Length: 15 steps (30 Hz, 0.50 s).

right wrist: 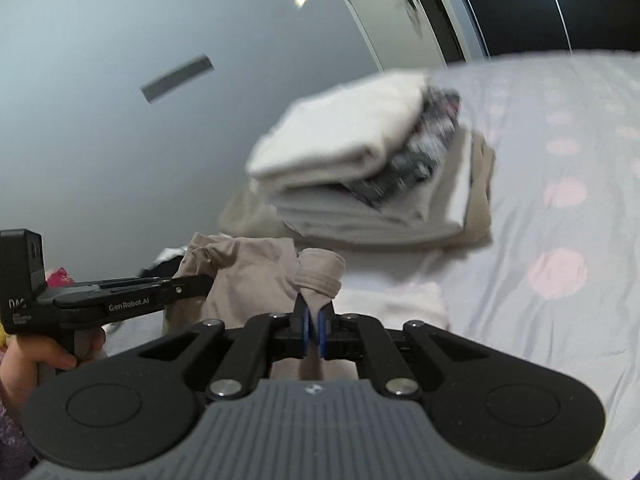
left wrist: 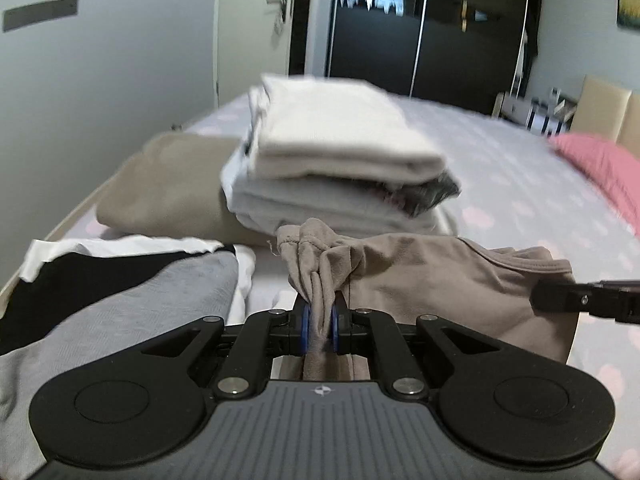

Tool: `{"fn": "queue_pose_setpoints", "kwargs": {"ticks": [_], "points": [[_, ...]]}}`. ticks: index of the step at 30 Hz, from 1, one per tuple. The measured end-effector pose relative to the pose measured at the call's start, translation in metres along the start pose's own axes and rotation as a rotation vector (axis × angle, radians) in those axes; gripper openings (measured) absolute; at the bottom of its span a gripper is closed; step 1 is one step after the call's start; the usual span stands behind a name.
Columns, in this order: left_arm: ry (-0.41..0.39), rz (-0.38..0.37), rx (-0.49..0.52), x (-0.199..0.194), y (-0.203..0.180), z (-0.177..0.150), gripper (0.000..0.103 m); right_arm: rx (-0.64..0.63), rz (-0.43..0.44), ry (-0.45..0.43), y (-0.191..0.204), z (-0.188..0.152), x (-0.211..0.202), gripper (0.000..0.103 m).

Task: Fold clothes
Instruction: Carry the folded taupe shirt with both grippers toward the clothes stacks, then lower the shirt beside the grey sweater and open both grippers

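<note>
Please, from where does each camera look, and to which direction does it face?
Left wrist: sits on the left claw, looks along the bed to the wardrobe; the right claw's tip shows.
Right wrist: sits on the right claw, looks at the wall; the left claw and hand show.
Shared: the beige garment, which both claws grip, and the folded pile.
</note>
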<state>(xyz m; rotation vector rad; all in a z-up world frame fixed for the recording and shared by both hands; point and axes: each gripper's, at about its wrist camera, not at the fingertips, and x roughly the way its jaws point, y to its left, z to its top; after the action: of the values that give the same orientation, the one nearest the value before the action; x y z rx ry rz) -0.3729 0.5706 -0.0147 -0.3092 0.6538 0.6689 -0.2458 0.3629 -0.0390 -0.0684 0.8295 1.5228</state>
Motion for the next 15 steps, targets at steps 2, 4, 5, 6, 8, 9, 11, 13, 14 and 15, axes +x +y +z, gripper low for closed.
{"fn": "queue_pose_setpoints", "kwargs": {"ticks": [2,4,5,6,8,9,11,13,14,15], "points": [[0.042,0.01,0.02,0.024,-0.001,0.001,0.008,0.007,-0.03,0.038,-0.011,0.004,0.02,0.006],[0.076,0.015,0.03,0.045,-0.003,0.0,0.008,0.008,-0.057,0.072,-0.021,0.007,0.039,0.005],[0.091,0.019,0.036,0.054,-0.003,-0.001,0.008,0.003,-0.068,0.086,-0.024,0.008,0.048,0.005],[0.102,0.024,0.043,0.061,-0.004,-0.003,0.008,-0.002,-0.075,0.093,-0.027,0.008,0.055,0.005],[0.116,0.034,0.05,0.07,-0.001,-0.007,0.008,-0.022,-0.094,0.092,-0.029,0.008,0.069,0.005],[0.122,0.038,0.049,0.075,0.0,-0.009,0.008,-0.028,-0.102,0.092,-0.03,0.007,0.075,0.005],[0.13,0.048,0.021,0.08,0.006,-0.013,0.009,-0.021,-0.114,0.107,-0.034,0.004,0.087,0.005],[0.138,0.057,0.006,0.084,0.011,-0.019,0.012,-0.007,-0.119,0.121,-0.039,0.001,0.096,0.005],[0.14,0.06,0.002,0.084,0.012,-0.021,0.012,-0.006,-0.119,0.129,-0.041,-0.001,0.099,0.005],[0.139,0.061,0.0,0.084,0.013,-0.022,0.014,-0.004,-0.118,0.136,-0.044,-0.003,0.103,0.005]]}}
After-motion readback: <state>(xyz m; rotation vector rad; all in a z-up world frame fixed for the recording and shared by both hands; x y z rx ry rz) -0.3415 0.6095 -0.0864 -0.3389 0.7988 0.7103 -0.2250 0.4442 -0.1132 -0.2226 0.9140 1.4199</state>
